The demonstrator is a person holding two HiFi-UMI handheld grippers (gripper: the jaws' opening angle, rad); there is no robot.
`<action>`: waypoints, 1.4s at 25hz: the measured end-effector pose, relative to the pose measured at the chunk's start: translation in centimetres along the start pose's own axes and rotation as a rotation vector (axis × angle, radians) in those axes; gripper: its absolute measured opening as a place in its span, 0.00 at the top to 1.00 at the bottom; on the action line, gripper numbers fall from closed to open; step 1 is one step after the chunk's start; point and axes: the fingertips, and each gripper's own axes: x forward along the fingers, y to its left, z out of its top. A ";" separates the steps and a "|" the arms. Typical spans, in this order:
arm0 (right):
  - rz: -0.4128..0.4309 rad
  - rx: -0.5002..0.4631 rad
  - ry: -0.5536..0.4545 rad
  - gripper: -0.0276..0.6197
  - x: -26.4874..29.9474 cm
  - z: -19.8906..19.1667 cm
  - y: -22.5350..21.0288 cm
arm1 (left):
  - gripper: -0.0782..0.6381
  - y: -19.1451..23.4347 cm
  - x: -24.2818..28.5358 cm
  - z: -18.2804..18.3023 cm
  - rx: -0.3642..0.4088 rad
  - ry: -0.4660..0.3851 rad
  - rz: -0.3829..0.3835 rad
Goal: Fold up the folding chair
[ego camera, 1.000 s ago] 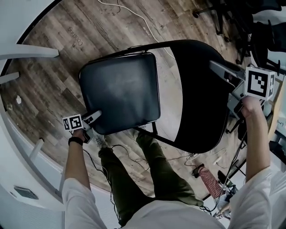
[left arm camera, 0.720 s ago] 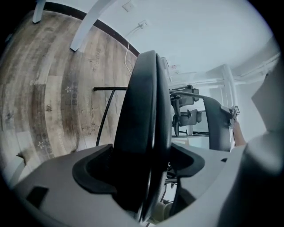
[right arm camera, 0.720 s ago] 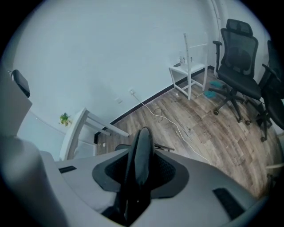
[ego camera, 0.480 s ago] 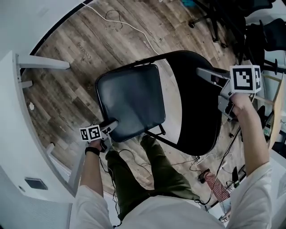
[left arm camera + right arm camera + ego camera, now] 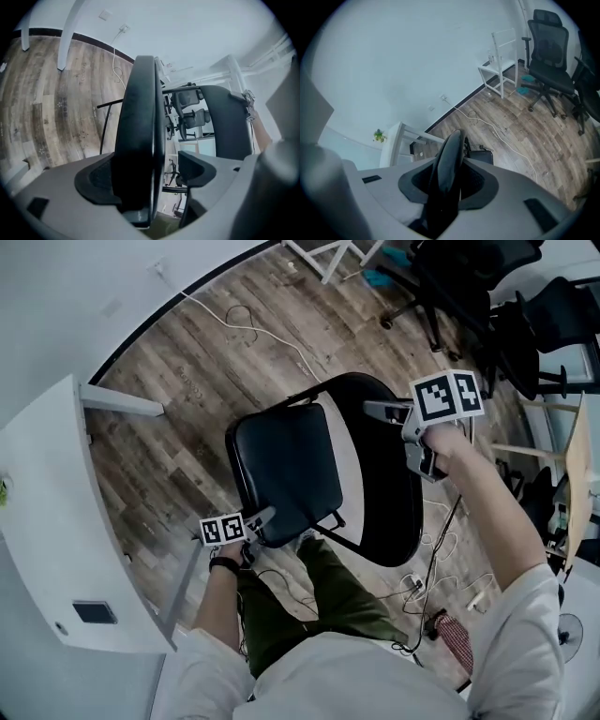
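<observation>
Mid-fold: the chair (image 5: pixel 309 474) stands on the wood floor (image 5: pixel 187 381) at my feet. My left gripper (image 5: pixel 264 517) straddles the front edge of the seat (image 5: pixel 286 460) with its jaws wide and not pinching. The seat lies against one pad with a gap at the other, a hold I judge suits levering it up toward the backrest (image 5: pixel 386 486). My right gripper (image 5: pixel 375 410) is clamped on the backrest's top rim, where its jaws have just been closing, apparently to steady the frame. Seat and backrest are not yet together.
</observation>
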 end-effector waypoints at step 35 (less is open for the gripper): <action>-0.044 0.158 -0.046 0.63 -0.3 -0.5 10.9 | 0.30 -20.8 4.9 -8.2 1.104 0.702 -0.108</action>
